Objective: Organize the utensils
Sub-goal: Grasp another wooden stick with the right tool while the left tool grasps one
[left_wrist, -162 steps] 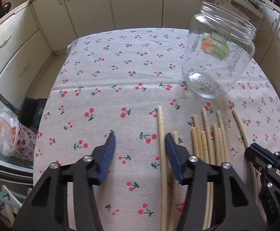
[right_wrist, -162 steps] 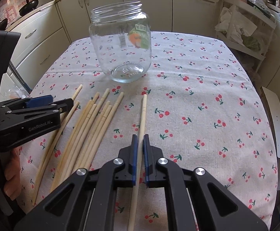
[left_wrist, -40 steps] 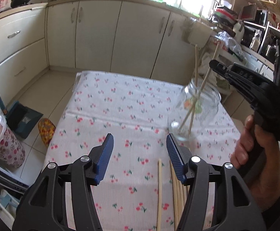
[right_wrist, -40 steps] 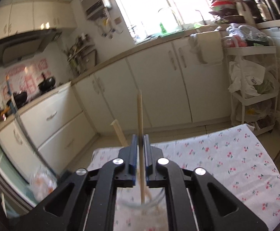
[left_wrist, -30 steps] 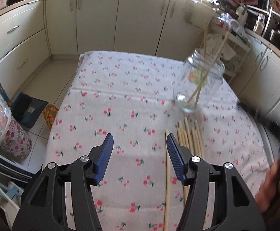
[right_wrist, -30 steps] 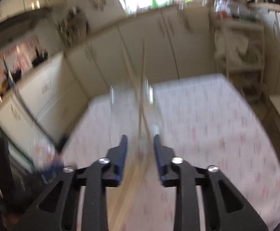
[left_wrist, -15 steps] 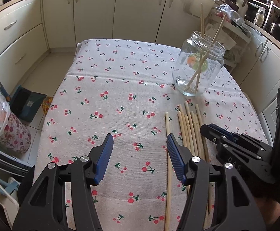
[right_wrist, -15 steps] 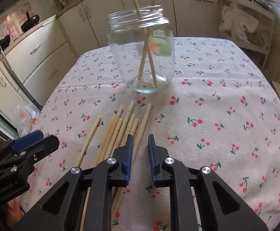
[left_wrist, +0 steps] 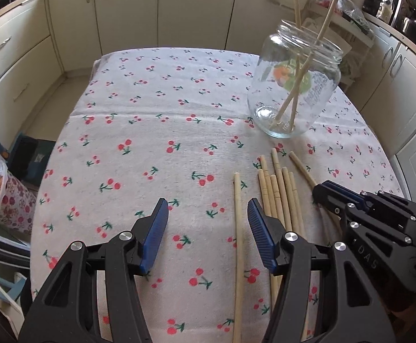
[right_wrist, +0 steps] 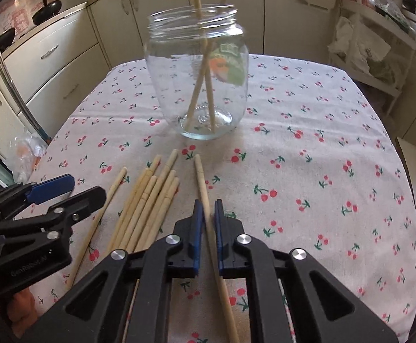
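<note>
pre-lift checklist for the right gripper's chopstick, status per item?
1. Right gripper closed on the lone chopstick: ok, jaws just closed.
2. That chopstick apart from the bundle: ok.
3. Jar upright, mouth open: ok.
4. Room in jar: ok, two chopsticks inside.
5. Left gripper out of the way: ok, open, straddling another chopstick.
6. Grip firmness: cannot tell.

Your two hand-held grippers: black frames, blue pads.

Your left hand-held gripper (left_wrist: 208,231) shows angular black plastic arms with triangular cut-outs, round silver screws at the joints and ribbed blue pads (left_wrist: 154,235). Your right hand-held gripper (right_wrist: 207,223) is built the same, with white lettering on its black side where the left view catches it.
</note>
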`<state>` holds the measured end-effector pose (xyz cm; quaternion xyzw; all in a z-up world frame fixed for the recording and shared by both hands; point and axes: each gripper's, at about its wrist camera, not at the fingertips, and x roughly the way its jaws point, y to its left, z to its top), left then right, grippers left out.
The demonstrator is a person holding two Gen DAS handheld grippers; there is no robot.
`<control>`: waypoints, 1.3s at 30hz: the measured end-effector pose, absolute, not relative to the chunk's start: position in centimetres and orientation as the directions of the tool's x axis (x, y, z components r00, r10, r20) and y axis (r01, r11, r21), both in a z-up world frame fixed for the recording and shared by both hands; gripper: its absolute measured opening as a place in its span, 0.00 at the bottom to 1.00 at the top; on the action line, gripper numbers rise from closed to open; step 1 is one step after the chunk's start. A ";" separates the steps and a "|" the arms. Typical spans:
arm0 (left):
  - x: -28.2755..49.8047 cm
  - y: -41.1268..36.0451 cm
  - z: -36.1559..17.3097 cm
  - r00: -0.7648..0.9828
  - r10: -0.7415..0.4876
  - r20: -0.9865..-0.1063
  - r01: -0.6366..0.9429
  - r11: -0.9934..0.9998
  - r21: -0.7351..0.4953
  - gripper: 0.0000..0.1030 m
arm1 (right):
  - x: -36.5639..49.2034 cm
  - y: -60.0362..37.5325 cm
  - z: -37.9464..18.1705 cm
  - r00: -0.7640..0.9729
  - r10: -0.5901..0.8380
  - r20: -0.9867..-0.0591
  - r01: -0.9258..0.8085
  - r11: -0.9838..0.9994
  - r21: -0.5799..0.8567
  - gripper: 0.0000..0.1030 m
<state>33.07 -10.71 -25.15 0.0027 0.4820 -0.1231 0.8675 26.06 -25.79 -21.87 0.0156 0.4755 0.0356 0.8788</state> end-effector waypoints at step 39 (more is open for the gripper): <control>33.6 -12.1 -21.6 0.520 -0.263 -0.813 0.305 0.946 -0.112 0.05 | 23.5 -30.7 -20.9 0.533 0.276 -0.800 0.044 0.935 0.352 0.06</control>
